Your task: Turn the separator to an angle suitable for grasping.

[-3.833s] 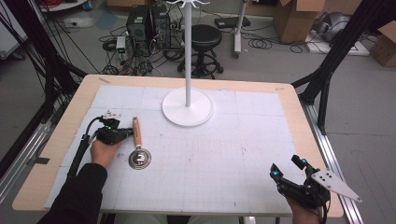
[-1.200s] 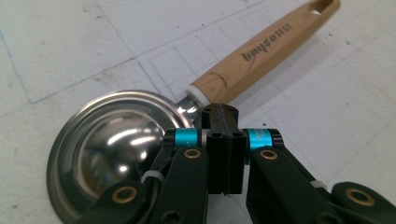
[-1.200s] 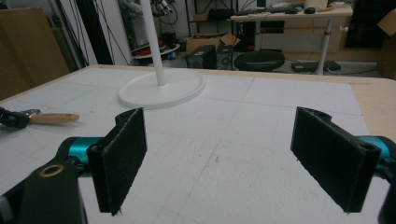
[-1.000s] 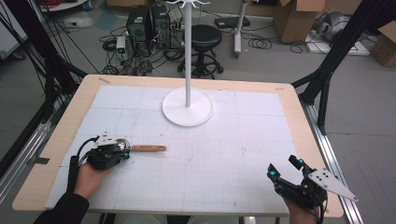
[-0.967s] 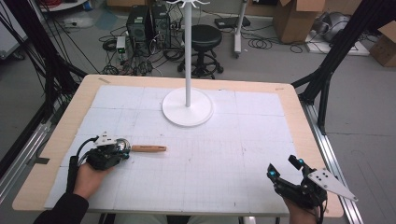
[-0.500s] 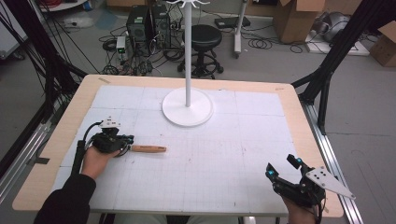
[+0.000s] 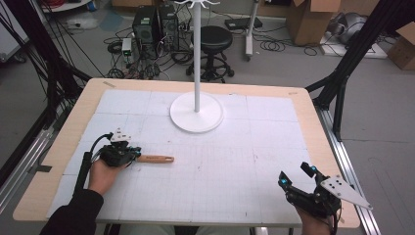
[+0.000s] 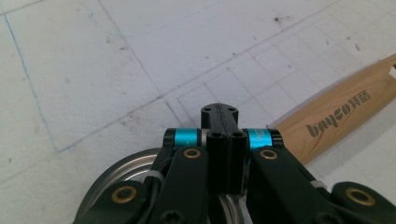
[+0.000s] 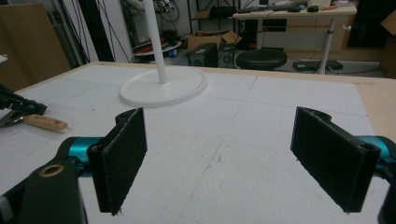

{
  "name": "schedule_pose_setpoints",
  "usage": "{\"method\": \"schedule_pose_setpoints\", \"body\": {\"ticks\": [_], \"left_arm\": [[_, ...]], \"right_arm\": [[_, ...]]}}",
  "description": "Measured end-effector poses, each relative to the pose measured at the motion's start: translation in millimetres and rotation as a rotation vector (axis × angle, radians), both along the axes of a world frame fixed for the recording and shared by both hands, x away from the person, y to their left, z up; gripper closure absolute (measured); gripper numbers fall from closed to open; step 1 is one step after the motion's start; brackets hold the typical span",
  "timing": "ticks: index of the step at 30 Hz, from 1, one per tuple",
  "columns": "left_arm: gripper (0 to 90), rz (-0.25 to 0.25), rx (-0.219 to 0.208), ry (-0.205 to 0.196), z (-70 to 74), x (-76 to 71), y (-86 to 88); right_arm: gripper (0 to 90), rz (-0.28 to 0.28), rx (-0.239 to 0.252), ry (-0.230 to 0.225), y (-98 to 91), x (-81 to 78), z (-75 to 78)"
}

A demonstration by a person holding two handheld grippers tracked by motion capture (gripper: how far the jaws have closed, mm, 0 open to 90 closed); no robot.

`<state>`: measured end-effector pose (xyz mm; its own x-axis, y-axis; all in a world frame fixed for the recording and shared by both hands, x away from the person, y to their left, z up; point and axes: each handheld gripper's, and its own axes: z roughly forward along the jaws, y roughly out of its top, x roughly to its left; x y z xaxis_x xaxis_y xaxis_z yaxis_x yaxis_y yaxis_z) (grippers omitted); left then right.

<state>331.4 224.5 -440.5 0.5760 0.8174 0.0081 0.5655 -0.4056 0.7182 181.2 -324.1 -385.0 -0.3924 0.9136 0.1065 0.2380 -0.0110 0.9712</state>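
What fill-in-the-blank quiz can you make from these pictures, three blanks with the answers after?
1. The right gripper has its jaws ___.
2. The utensil by the left gripper has a handle made of ___.
3. The white stand has a base that is ___ in shape.
Answers: open; wood; round
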Motion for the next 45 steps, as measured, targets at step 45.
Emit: {"method": "schedule_pose_setpoints", "body": {"ticks": [45], "left_arm": [[84.9,-0.076,-0.206,-0.081,15.6,-44.9,5.2]], "right_arm": [[17.4,0.0,-0.003,0.002,-1.6,0.4,-0.4]]}}
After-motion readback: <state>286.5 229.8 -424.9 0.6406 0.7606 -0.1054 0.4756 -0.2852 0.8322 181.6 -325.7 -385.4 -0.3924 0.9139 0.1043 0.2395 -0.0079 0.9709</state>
